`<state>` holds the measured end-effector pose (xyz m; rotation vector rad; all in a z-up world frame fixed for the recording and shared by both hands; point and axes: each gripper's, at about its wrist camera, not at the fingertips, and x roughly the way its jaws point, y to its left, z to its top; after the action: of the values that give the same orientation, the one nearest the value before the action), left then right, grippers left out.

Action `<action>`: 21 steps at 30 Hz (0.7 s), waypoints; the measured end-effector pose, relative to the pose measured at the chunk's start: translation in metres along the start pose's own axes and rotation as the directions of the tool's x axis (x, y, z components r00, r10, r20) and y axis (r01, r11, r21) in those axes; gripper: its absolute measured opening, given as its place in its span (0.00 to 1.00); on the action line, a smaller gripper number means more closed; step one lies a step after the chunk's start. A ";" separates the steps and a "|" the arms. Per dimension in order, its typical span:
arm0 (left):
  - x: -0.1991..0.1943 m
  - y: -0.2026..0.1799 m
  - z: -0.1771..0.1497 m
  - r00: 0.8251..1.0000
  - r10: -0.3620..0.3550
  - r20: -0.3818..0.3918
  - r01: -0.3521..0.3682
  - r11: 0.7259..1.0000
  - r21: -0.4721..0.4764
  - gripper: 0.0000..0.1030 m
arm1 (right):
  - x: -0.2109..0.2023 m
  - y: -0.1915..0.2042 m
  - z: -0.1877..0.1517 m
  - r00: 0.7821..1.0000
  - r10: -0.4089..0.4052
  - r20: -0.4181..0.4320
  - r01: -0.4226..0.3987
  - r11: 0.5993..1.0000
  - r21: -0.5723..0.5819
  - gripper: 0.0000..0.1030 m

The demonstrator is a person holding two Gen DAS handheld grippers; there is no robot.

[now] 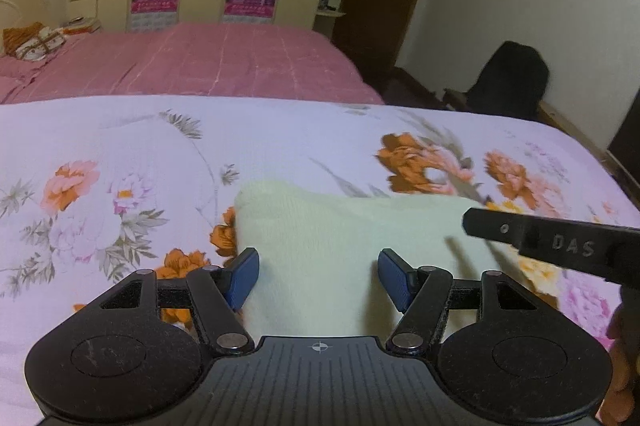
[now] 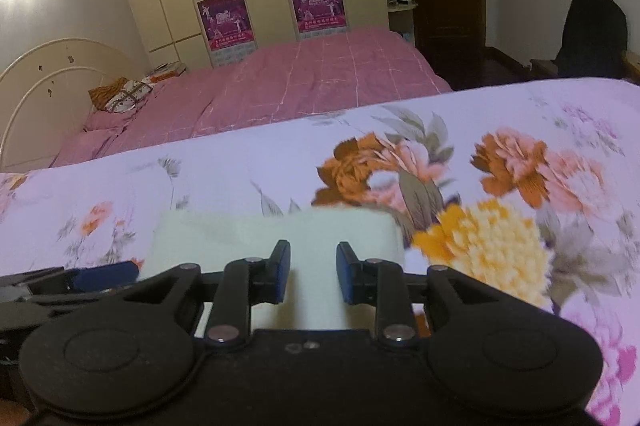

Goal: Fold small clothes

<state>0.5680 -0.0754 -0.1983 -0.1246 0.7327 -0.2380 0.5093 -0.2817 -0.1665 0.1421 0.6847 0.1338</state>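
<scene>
Folded pale garment [image 1: 340,250] on floral bedsheet [image 1: 120,153], left hand-held gripper [image 1: 319,278] jaws apart, right hand-held gripper [image 2: 313,272] jaws narrowly apart, empty, chair [image 1: 508,77] clearer in left view, headboard [image 2: 52,85] only in right view.

Floral-sheeted bed [image 1: 120,153] carries a folded pale cloth [image 1: 320,246]

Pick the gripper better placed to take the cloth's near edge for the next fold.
Probably the left gripper: its jaws stand wide over the pale cloth, nothing between the pads. The right gripper hovers over the cloth too, but with a narrower gap.
</scene>
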 end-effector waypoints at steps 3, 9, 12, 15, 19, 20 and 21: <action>0.016 0.010 0.003 0.999 0.004 -0.032 -0.006 0.999 -0.042 0.63 | 0.012 0.003 0.007 1.000 -0.006 -0.003 0.006 1.000 -0.012 0.25; 0.035 0.023 -0.003 0.998 -0.020 -0.061 0.012 0.992 -0.122 0.63 | 0.050 -0.007 -0.004 0.994 -0.069 -0.079 0.065 0.996 -0.061 0.24; 0.035 0.020 -0.004 0.998 -0.013 -0.057 0.007 0.995 -0.099 0.63 | 0.049 -0.013 -0.007 0.997 -0.051 -0.065 0.049 0.998 -0.028 0.25; 0.036 0.019 -0.004 0.998 -0.011 -0.058 0.005 0.995 -0.098 0.63 | 0.048 -0.011 -0.008 0.997 -0.056 -0.060 0.053 0.997 -0.048 0.25; 0.032 0.018 -0.003 0.998 -0.001 -0.058 -0.004 0.996 -0.089 0.64 | 0.046 -0.011 -0.008 0.997 -0.056 -0.060 0.054 0.998 -0.039 0.25; 0.032 0.017 -0.002 0.998 0.001 -0.059 -0.006 0.996 -0.088 0.64 | 0.045 -0.010 -0.007 0.996 -0.059 -0.062 0.057 0.998 -0.040 0.25; 0.030 0.016 -0.002 0.998 0.003 -0.060 -0.008 0.996 -0.087 0.64 | 0.046 -0.010 -0.006 0.996 -0.062 -0.064 0.059 0.997 -0.042 0.26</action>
<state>0.5913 -0.0678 -0.2225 -0.1996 0.8029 -0.2053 0.5414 -0.2829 -0.2006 0.0787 0.7503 0.0940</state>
